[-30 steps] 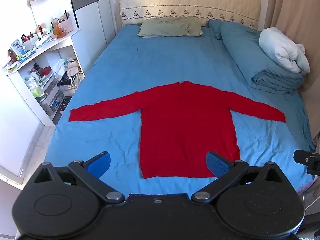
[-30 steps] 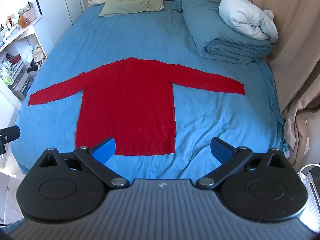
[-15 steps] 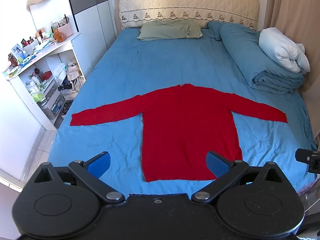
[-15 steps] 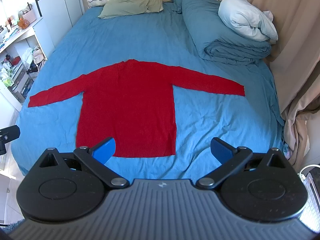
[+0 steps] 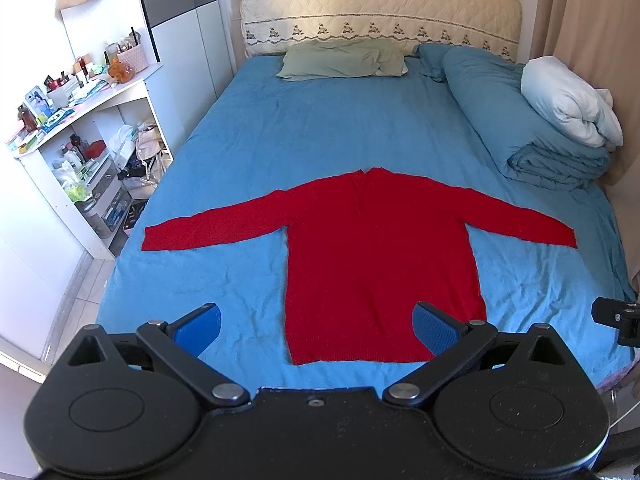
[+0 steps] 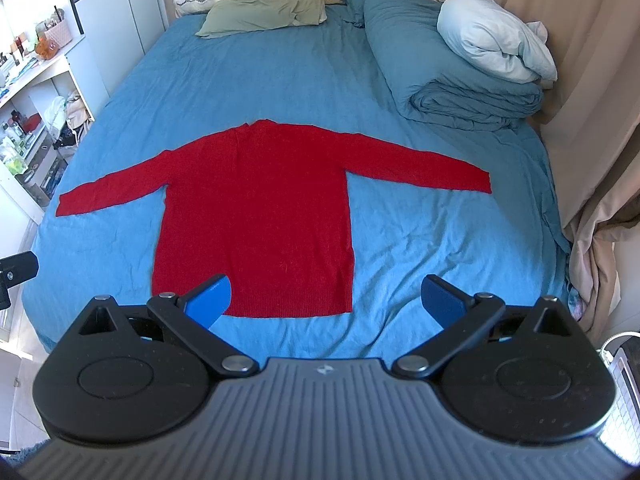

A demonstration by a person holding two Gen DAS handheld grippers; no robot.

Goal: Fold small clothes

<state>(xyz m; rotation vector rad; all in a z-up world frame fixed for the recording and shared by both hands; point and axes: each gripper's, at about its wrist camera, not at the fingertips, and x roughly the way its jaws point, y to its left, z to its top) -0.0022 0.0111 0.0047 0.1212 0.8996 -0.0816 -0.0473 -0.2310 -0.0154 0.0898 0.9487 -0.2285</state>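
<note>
A red long-sleeved sweater lies flat on the blue bed sheet, both sleeves spread out sideways, hem toward me. It also shows in the right wrist view. My left gripper is open and empty, held above the foot of the bed near the hem. My right gripper is open and empty, over the hem's right corner. Neither touches the sweater.
A green pillow lies at the headboard. A folded blue duvet with a white pillow on it lies along the right side. A cluttered white shelf stands left of the bed. Curtains hang at the right.
Both grippers have drifted slightly, so the sweater sits a little higher and more to the right in the left view. The jaws have stayed open. The sweater has not moved.
</note>
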